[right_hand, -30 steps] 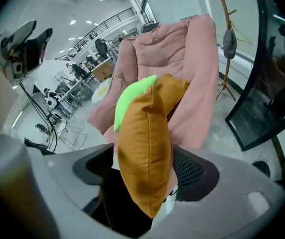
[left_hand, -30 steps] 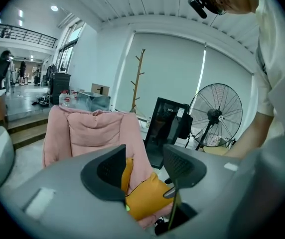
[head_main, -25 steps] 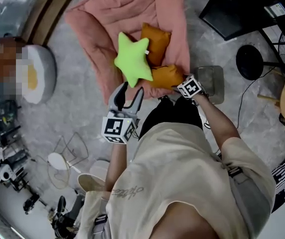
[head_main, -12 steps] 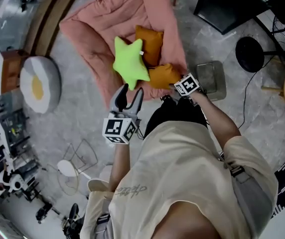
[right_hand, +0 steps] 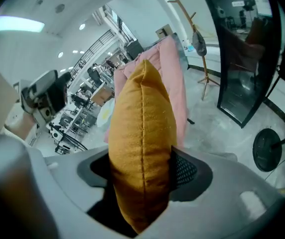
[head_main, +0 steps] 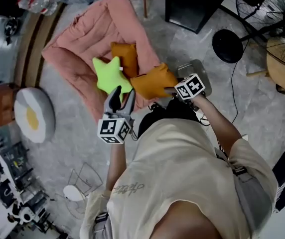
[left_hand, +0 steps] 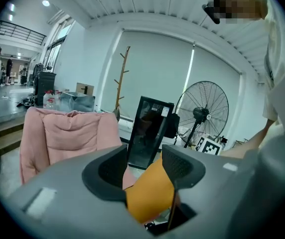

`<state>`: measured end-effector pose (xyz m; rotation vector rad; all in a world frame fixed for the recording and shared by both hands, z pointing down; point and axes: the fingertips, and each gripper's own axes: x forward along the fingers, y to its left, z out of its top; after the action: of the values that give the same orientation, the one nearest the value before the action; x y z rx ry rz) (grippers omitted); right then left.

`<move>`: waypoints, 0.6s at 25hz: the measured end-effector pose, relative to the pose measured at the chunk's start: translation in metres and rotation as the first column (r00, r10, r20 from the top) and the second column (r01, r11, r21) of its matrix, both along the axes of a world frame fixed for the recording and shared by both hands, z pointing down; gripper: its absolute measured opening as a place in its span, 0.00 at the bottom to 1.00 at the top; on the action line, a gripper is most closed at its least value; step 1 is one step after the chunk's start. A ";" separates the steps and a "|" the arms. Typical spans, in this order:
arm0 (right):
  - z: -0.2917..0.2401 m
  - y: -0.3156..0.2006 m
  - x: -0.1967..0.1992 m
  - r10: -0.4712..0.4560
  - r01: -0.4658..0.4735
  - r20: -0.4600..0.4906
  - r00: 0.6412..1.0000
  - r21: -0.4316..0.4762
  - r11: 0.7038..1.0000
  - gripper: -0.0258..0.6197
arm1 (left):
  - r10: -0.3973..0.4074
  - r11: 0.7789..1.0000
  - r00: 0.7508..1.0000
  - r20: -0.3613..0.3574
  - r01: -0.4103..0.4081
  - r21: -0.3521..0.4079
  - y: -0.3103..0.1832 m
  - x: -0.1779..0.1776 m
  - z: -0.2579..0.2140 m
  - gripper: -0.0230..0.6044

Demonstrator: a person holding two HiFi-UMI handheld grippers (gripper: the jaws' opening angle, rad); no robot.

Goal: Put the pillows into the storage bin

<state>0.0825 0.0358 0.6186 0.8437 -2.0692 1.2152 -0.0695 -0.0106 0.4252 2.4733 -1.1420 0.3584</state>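
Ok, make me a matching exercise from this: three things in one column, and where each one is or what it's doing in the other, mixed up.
Column one
1. green star pillow
2. fried-egg cushion
3. right claw

Column two
a. shut on an orange pillow
b. lying on the pink quilt
c. on the floor, off the quilt

Pairs: 1-b; 2-c; 3-a.

The right claw's jaws have just been closing, with the orange pillow between them.
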 end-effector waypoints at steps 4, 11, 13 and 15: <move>-0.034 0.000 0.047 0.123 -0.126 0.046 0.991 0.076 0.989 0.51 | 0.085 0.996 0.996 -0.014 -0.085 0.010 -0.007 0.031 0.000 0.41; -0.070 0.020 0.134 0.348 -0.356 0.080 0.934 0.155 0.921 0.51 | 0.213 0.977 0.976 -0.034 -0.212 0.038 -0.014 0.088 -0.003 0.41; -0.072 0.028 0.162 0.418 -0.421 0.058 0.907 0.182 0.888 0.51 | 0.243 0.970 0.970 -0.034 -0.241 0.039 -0.013 0.102 -0.001 0.41; -0.067 0.037 0.190 0.492 -0.489 0.031 0.870 0.189 0.852 0.51 | 0.268 0.963 0.963 -0.035 -0.267 0.036 -0.010 0.115 0.002 0.41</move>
<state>0.2722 0.0730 0.5518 1.5438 -2.0417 1.2595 0.0450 -0.0203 0.4270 2.6554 -0.8029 0.3667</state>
